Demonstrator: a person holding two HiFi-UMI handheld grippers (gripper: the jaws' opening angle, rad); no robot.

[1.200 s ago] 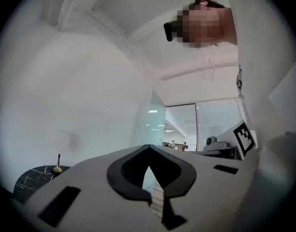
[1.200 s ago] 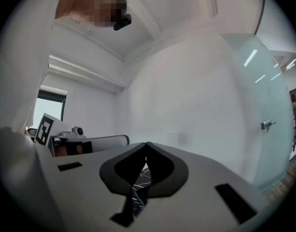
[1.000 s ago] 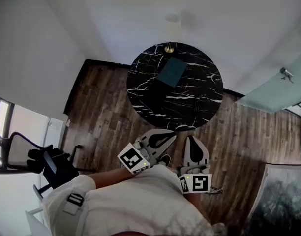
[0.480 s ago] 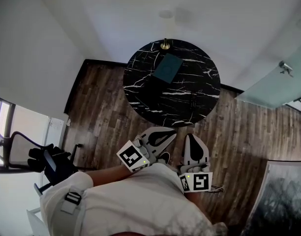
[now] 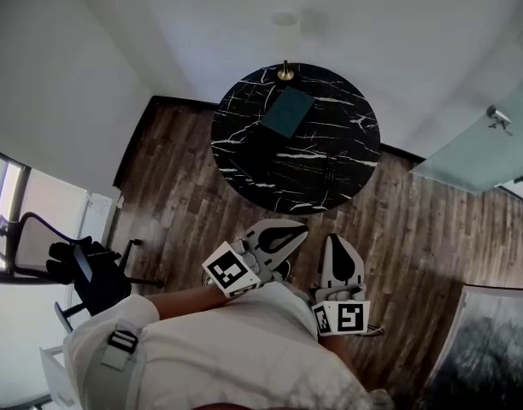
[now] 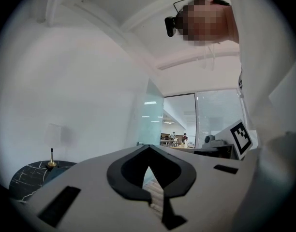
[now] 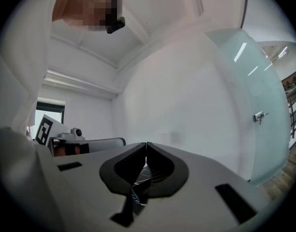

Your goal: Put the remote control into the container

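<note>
A round black marble table stands ahead in the head view. On its far half lies a flat teal container. The remote control is a slim dark shape near the table's right front, hard to make out against the marble. My left gripper and right gripper are held side by side close to my body, over the wooden floor just short of the table's near edge. Both are shut with nothing between their tips. The left gripper and right gripper point level, jaws meeting.
A small gold stand sits at the table's far edge, by the white wall. A black office chair is at the left, and a frosted glass door with a handle at the right. Dark wood flooring surrounds the table.
The table and container sit slightly higher and further left in the head view than a second ago. Both grippers keep their place beside my body and stay shut.
</note>
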